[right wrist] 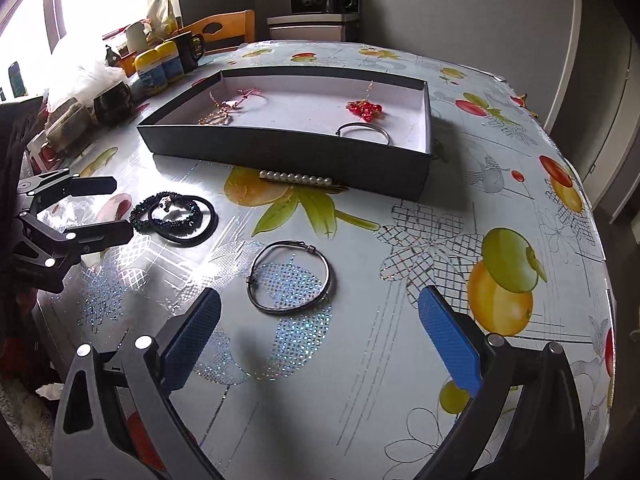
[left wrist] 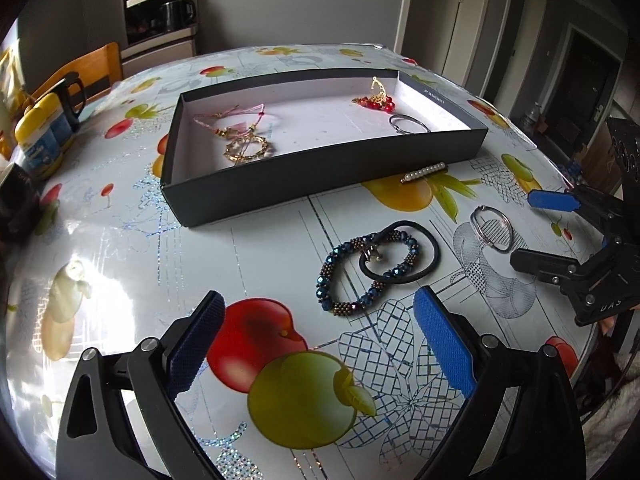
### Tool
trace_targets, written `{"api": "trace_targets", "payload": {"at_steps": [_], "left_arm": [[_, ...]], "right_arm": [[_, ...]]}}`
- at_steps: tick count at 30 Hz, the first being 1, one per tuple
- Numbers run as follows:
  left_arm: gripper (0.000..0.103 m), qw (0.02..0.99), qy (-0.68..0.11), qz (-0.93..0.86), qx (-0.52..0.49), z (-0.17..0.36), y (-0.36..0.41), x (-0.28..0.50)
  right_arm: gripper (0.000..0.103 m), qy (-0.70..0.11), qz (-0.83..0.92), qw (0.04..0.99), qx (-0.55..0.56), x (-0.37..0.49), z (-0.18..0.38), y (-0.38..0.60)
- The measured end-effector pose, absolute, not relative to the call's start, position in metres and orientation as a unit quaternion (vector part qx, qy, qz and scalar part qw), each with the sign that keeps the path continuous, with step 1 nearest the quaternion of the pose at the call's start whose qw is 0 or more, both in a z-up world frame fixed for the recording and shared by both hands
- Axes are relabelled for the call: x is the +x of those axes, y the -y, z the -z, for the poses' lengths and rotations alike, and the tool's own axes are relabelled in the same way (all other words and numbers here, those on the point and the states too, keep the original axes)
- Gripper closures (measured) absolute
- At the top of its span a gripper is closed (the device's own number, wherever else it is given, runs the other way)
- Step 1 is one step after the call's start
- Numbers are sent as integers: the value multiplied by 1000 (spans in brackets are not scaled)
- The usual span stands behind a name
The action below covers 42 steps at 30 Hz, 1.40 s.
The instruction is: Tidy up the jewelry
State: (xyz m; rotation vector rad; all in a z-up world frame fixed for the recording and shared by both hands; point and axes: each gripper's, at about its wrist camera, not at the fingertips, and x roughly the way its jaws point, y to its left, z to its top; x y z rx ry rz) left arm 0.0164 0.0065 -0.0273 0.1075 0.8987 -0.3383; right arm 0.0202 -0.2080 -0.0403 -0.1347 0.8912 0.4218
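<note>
A shallow dark box (left wrist: 320,176) with a white inside is seen on the worktop (left wrist: 132,264), which is covered with a fruit-patterned cloth. Inside the box, a pink cord necklace (left wrist: 224,118) and a gold ring-shaped piece (left wrist: 248,148) are placed at its left end, red bead earrings (left wrist: 376,102) near its far right corner, and a thin silver bangle (left wrist: 408,124) against the near wall at the right.

Outside the box, a pearl hair clip (left wrist: 424,172) is laid just beside the near wall. Nearer to the front edge of the worktop, a blue beaded bracelet (left wrist: 360,276) is found, with a black hair tie (left wrist: 404,252) overlapping it. A second thin metal bangle (right wrist: 290,278) is lying well apart from them, on a silver dotted patch of the cloth.

The left gripper (left wrist: 320,340) is held above the worktop with its jaws wide apart and nothing between them; the beaded bracelet is seen just ahead of its tips. The right gripper (right wrist: 320,332) is likewise held with its jaws spread and nothing between them, and the loose bangle is located just in front of them.

At the far left edge of the worktop, yellow-lidded jars (left wrist: 40,132) and a dark mug (left wrist: 74,96) are standing.
</note>
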Motion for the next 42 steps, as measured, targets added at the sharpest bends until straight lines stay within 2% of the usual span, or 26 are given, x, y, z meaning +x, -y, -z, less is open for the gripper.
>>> {"api": "trace_targets", "payload": {"at_steps": [8,11,15,18,20,21,22,26,28,33,34,42], "left_arm": [[6,885,-434,163,53,29,-5,19],[6,884,-433,167,50,29,-4,18],[7,886,-425,177,48,25,0,19],[10,889,-413,194,49,19,6,18],[17,888,-410,201,53,18,11,20],[26,887,-411,206,55,17,14,21],[32,885,-413,208,57,18,16,22],[40,883,-415,207,64,21,23,27],[52,881,-418,211,64,22,25,29],[71,878,-421,217,64,25,27,30],[73,878,-421,216,65,25,27,30],[74,876,-430,207,71,29,29,36]], "right_arm": [[9,-415,-212,880,-92,22,39,194],[18,-422,-214,876,-92,25,42,192],[24,-418,-223,876,-91,24,45,190],[42,-412,-227,878,-87,24,43,191],[53,-410,-229,879,-86,23,42,192],[54,-410,-230,878,-86,23,42,193],[54,-410,-231,878,-86,23,42,193],[54,-409,-234,878,-87,22,42,193],[54,-408,-237,877,-87,21,42,194],[54,-407,-238,878,-86,20,43,195],[54,-406,-238,878,-86,20,43,194],[54,-406,-239,878,-85,20,43,194]]}}
